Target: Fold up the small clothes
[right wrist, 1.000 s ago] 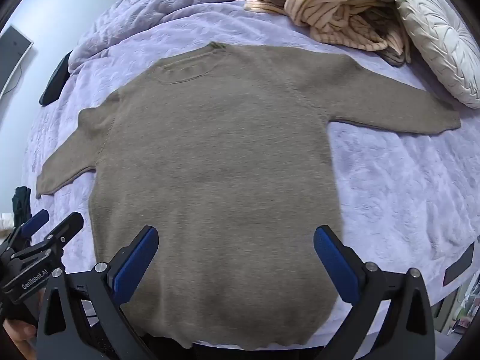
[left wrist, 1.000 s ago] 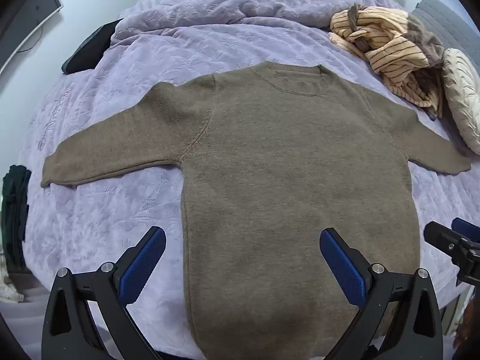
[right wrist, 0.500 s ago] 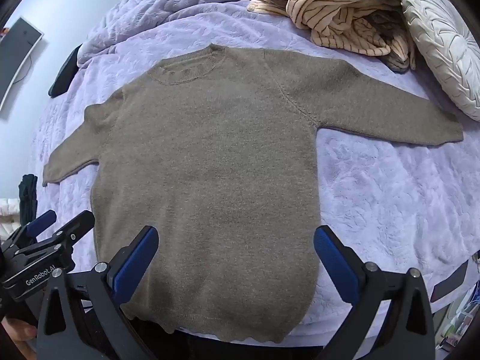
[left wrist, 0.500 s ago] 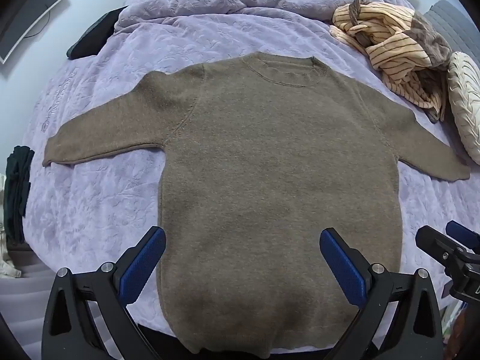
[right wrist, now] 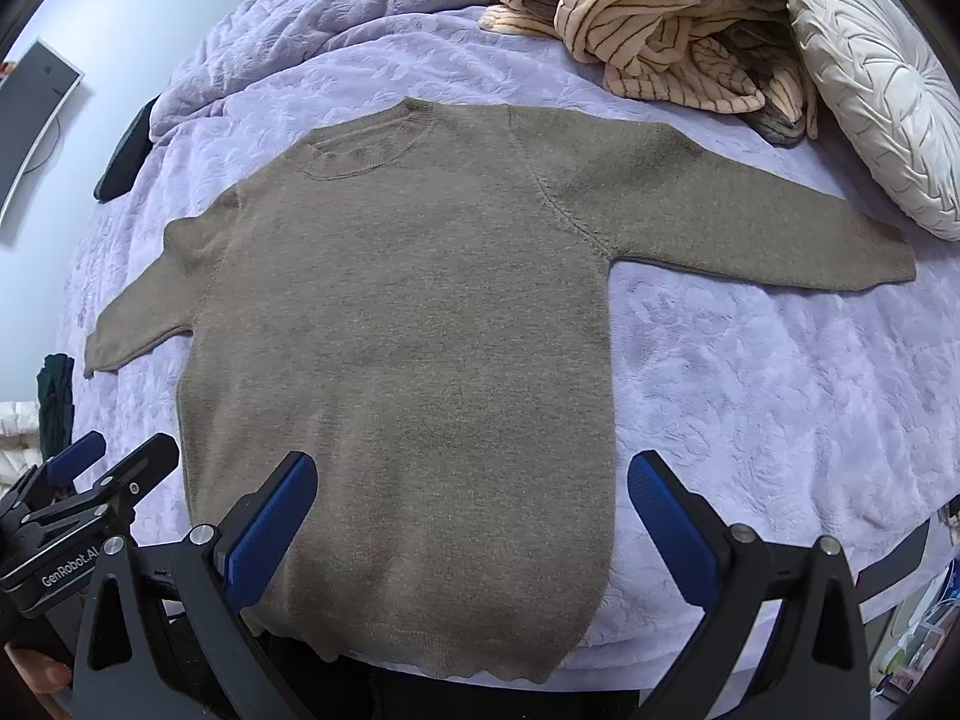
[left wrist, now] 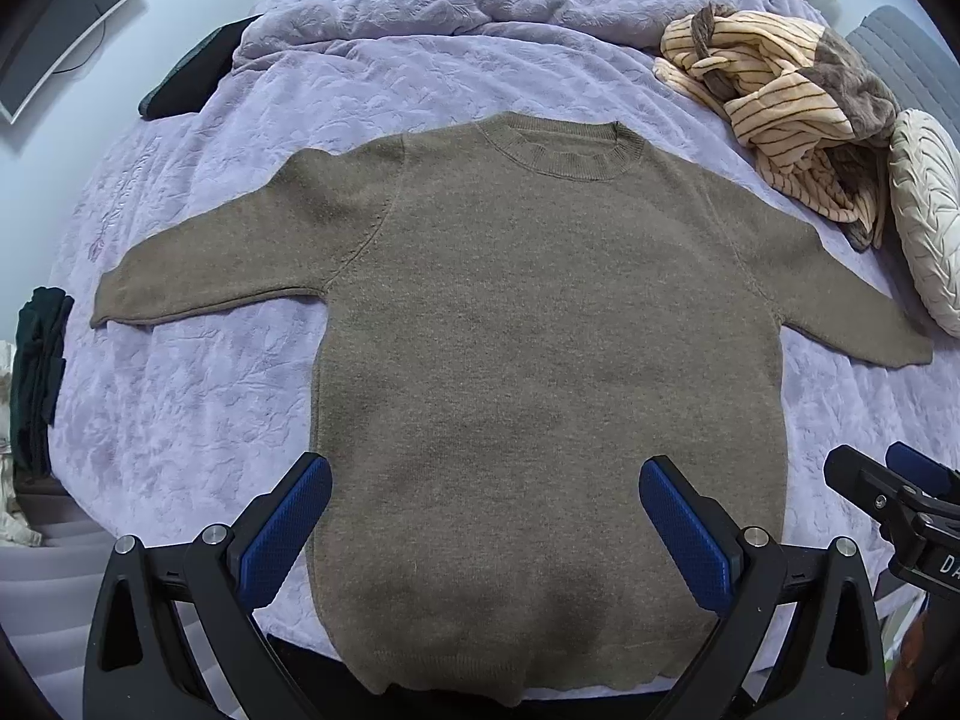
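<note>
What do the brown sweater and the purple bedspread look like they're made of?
Brown sweater: apparently a fine, matte wool-like knit, judging by the ribbed collar and hem and the slightly fuzzy surface. Purple bedspread: looks like a soft quilted or embossed fabric with a raised leaf-like pattern and a slight sheen; the fibre cannot be told.

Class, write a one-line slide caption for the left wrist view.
Open left gripper above a brown sweater spread flat, sleeves out, on a lilac bedspread.

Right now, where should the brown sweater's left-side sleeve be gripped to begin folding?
Grip the left sleeve at its cuff with the left hand-held gripper, coming from the left. The brown sweater lies flat, and the cuff's free edge rests on the bedspread.
</note>
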The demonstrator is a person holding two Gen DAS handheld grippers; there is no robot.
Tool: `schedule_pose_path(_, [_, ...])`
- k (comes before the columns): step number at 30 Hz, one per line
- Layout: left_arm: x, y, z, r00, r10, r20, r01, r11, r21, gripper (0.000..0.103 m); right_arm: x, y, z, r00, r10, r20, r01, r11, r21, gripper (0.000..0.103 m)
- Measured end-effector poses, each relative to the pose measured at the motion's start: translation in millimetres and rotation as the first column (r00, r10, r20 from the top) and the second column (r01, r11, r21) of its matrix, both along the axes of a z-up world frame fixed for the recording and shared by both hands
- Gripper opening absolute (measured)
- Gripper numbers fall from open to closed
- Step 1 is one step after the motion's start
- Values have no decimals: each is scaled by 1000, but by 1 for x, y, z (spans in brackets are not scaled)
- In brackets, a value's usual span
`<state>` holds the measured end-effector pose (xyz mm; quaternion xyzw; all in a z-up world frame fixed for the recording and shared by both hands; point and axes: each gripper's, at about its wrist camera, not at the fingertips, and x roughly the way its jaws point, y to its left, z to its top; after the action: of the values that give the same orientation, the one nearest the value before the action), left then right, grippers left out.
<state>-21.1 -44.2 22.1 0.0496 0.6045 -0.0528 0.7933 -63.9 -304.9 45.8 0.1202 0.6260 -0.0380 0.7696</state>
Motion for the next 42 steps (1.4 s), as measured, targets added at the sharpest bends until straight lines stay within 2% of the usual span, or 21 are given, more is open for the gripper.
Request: schedule_pose_path(42, [6,0,2,1000,29,1,-29,999,30,103,8,3,-3,1000,28,-10,-28,1000,3,103])
